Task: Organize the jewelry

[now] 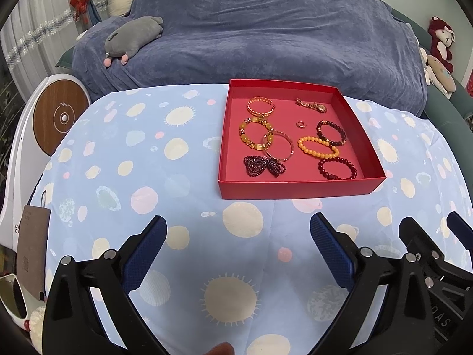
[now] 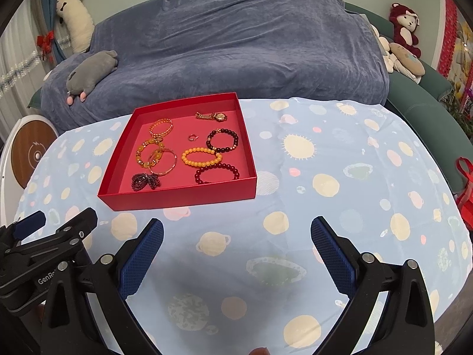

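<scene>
every bracelet, the ring and the watch are lying inside the red box [image 1: 298, 188]. the left gripper [image 1: 238, 244] and right gripper [image 2: 236, 245] are hovering just before the box, jaws apart and empty; the sorting is looking finished.

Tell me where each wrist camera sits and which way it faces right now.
Left wrist: rides the left gripper, low over the tablecloth, facing the sofa; red tray ahead-right; own open fingers, right gripper at right edge.
Right wrist: rides the right gripper, same heading; red tray ahead-left; own open fingers, left gripper at left.
Shared: tray, bracelets, tablecloth, sofa.
</scene>
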### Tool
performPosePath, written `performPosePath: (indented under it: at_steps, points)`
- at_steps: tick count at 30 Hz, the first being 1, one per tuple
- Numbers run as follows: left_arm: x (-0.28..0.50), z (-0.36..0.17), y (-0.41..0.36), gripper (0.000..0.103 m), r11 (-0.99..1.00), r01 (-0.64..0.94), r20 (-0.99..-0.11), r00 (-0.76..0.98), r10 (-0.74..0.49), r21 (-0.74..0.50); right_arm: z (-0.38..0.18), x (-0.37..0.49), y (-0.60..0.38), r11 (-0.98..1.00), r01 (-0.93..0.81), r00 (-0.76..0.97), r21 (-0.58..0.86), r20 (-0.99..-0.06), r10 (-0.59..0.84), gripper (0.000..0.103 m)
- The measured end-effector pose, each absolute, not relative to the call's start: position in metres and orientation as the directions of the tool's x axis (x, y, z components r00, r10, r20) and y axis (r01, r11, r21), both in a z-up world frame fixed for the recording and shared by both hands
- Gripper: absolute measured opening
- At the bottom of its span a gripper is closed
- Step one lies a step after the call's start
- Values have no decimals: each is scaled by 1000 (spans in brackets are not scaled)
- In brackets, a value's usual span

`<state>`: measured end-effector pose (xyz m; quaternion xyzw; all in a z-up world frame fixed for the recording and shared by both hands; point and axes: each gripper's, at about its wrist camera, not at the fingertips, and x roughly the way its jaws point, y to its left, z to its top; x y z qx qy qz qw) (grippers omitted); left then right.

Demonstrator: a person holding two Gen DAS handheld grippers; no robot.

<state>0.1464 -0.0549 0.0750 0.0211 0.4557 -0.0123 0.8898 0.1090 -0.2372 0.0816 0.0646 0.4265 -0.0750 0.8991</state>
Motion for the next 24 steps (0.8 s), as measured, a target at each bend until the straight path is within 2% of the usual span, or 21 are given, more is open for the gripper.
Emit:
performPosePath:
  at_steps: [24]
  points:
    - [148, 75, -54, 93, 1000, 19, -815, 579, 0, 14, 82, 109, -236, 981, 189, 627, 50, -775, -81, 96]
